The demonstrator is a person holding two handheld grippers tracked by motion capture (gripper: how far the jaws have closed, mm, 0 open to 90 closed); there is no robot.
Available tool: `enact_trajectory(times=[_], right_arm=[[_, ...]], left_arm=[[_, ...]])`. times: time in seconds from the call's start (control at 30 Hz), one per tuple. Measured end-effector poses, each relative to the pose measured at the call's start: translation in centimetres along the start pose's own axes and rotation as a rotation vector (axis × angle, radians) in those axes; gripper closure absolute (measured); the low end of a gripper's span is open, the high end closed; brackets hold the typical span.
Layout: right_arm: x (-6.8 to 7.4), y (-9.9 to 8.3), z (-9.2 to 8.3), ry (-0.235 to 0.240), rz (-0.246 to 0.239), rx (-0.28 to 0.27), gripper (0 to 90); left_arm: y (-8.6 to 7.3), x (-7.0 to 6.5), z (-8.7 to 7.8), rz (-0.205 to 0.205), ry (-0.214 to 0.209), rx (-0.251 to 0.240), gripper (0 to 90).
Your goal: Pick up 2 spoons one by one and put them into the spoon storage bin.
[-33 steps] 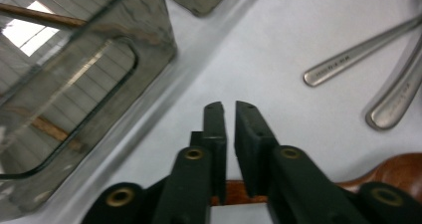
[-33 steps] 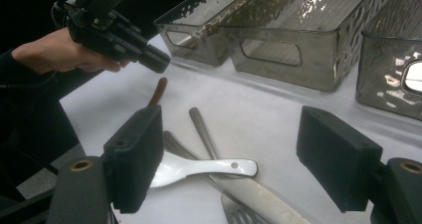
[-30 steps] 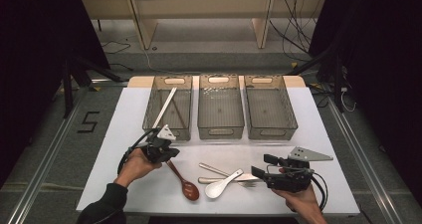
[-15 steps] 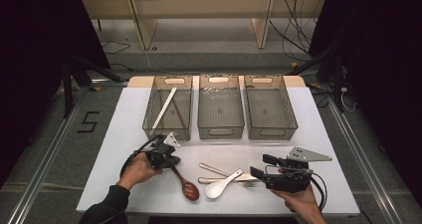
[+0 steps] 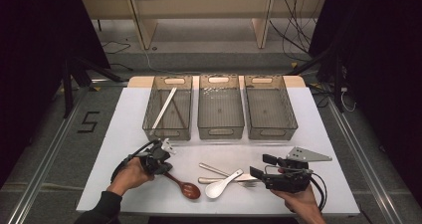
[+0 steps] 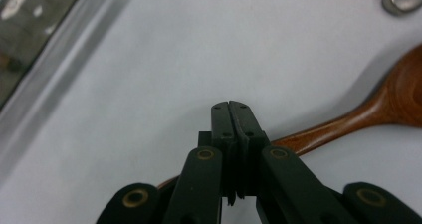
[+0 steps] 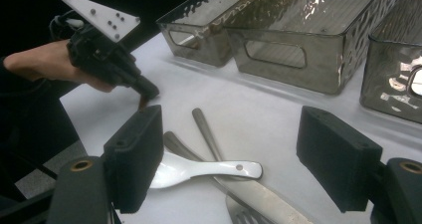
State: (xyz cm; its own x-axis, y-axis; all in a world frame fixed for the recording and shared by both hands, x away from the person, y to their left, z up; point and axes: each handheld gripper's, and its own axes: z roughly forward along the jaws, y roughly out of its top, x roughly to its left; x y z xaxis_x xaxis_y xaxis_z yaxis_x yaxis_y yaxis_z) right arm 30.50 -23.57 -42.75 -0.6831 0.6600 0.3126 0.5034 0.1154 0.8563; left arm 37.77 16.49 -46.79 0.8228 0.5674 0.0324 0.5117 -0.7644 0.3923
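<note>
High view: left gripper [image 5: 166,160] clamped shut on wooden spoon [image 5: 185,185] handle right at its tips, spoon not yet lifted off surface [image 5: 124,119]; right gripper [image 5: 260,167] wide, empty, white spoon [image 5: 221,185] and fork [image 5: 234,181] just ahead, unsorted.

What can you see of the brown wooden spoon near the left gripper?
The brown wooden spoon looks like glossy reddish-brown wood, with an oval bowl and a slim handle. It lies flat on the white table, bowl toward the person's edge, handle running up-left to the left gripper. In the left gripper view the handle passes just behind the shut jaws; whether they pinch it cannot be told. It lies apart from the white ceramic spoon.
</note>
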Motion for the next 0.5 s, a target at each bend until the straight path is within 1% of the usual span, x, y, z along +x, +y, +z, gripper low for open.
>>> enact_trajectory(times=[0.07, 0.13, 0.17, 0.27, 0.3, 0.4, 0.47, 0.5], right_arm=[[0.0, 0.0, 0.0, 0.000, 0.001, 0.001, 27.4], [0.1, 0.0, 0.0, -0.001, 0.001, 0.001, 27.4], [0.1, 0.0, 0.0, -0.002, 0.000, 0.001, 27.4], [0.2, 0.0, 0.0, -0.001, -0.002, 0.001, 27.4], [0.2, 0.0, 0.0, 0.000, -0.003, 0.001, 27.4], [0.2, 0.0, 0.0, 0.001, -0.002, 0.003, 27.4], [0.1, 0.0, 0.0, 0.001, -0.002, 0.001, 27.4], [0.1, 0.0, 0.0, 0.000, -0.001, 0.002, 27.4]], left_arm=[[-0.5, -0.1, -0.3, -0.003, -0.008, 0.014, 88.8], [-1.0, -0.3, -0.5, -0.007, -0.006, 0.028, 88.9], [-1.2, -0.4, -0.7, 0.004, -0.007, 0.040, 88.8], [-1.8, -0.8, -1.0, 0.007, -0.013, 0.056, 88.8], [-2.0, -1.0, -1.1, 0.015, -0.015, 0.066, 88.8], [-2.4, -1.5, -1.4, 0.033, -0.032, 0.087, 88.8], [-2.7, -1.8, -1.5, 0.036, -0.038, 0.099, 88.8], [-2.7, -1.9, -1.6, 0.048, -0.039, 0.111, 88.8]])
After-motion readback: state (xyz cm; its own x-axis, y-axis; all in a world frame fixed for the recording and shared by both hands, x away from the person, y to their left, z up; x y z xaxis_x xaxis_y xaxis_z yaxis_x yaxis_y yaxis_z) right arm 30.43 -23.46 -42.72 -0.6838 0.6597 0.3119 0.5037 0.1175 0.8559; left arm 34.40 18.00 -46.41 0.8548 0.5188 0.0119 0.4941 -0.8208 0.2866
